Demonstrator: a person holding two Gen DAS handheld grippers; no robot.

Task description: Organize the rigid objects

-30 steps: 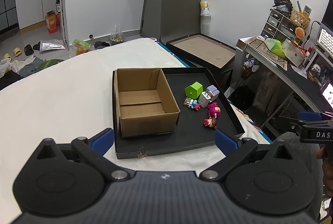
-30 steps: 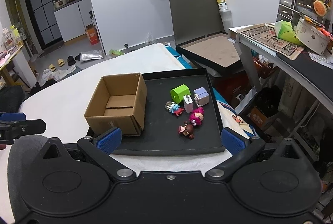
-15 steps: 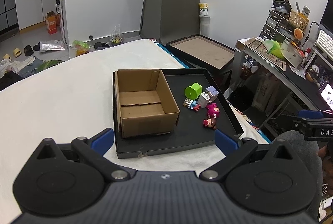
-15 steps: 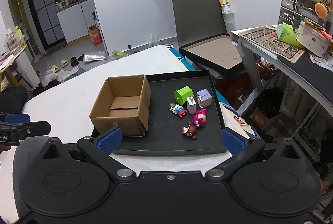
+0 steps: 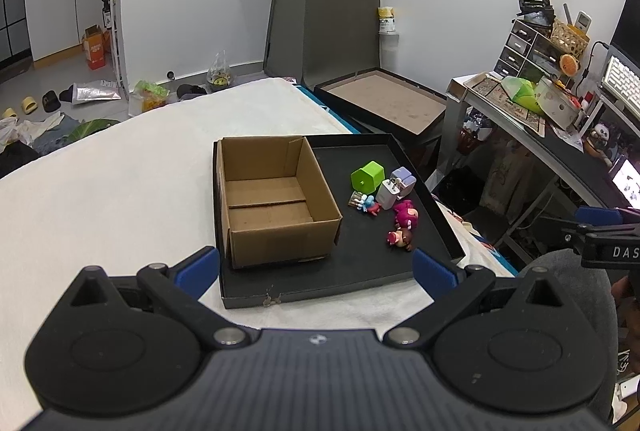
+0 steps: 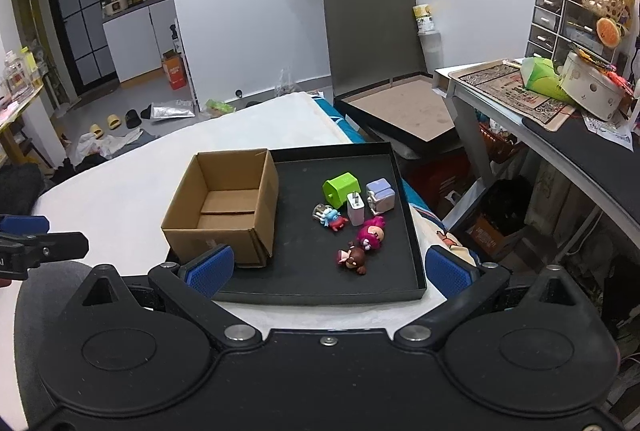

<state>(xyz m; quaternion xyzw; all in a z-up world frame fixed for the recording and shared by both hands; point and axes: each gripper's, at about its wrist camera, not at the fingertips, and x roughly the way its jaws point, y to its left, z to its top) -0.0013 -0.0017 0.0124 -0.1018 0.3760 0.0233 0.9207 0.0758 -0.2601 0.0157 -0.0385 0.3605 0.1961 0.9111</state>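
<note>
- Left gripper (image 5: 316, 269) jaws spread wide, empty, short of the black tray's (image 5: 320, 291) near edge.
- Right gripper (image 6: 328, 269) also wide apart, empty.
- Cardboard box (image 6: 224, 207) fills the tray's left side, open top.
- Small toys (image 6: 354, 215) clustered toward the tray's right edge.

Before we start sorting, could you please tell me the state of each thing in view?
Box: open, empty, upright.
Tray: holds the box and loose items.
Green block: on its side.
White charger: upright.
Left gripper: open.
Right gripper: open.
</note>
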